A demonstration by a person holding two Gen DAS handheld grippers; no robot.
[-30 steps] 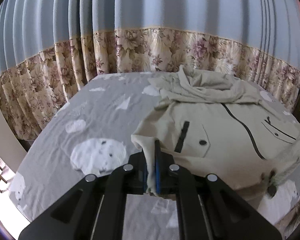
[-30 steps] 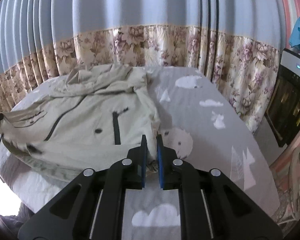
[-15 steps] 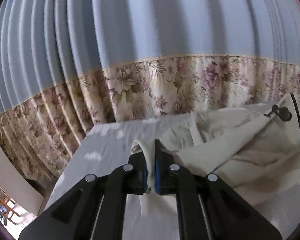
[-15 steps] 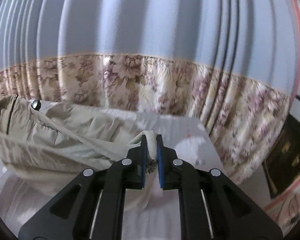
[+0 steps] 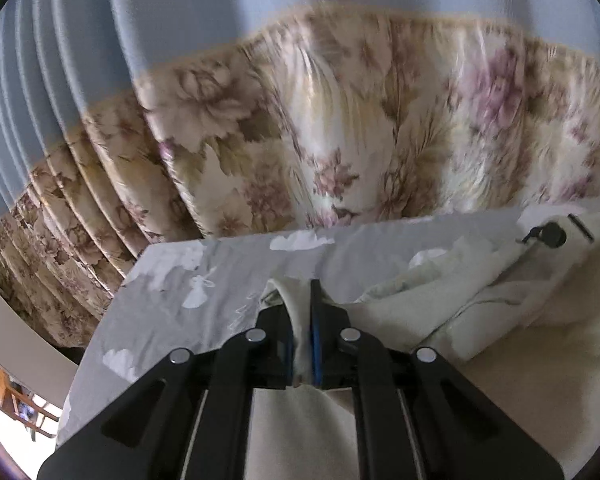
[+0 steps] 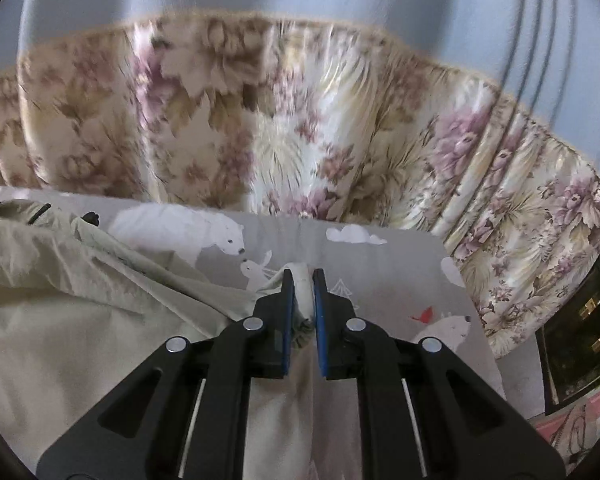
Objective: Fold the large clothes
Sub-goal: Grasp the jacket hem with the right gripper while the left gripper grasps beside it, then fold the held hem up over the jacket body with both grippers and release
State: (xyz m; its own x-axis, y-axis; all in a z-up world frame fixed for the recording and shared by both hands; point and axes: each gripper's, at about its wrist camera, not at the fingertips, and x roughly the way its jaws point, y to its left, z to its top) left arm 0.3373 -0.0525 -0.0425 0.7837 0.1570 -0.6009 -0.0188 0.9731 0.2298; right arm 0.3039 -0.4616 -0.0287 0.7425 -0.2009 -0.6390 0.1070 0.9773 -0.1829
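The left gripper (image 5: 302, 312) is pinching a fold of the cream-beige cotton jacket with black zips and toggles (image 5: 480, 320); its 2 blue-padded fingers (image 5: 315, 336) are standing almost together, clamped on the cloth. The right gripper (image 6: 303, 300) is doing the same, its fingers (image 6: 285, 320) pressing a bunched edge of that jacket (image 6: 79, 320) between them. The jacket is lying crumpled on the grey bed sheet printed with white polar bears and clouds (image 6: 380, 280), near the bed's far edge, and is hanging below both grippers. The black gripper bodies are hiding the held cloth's lower part. The blue curtain with a floral beige border (image 5: 340, 120) is looking blurred behind the bed. A black toggle (image 5: 550, 234) is sitting on the jacket at the left view's right side.
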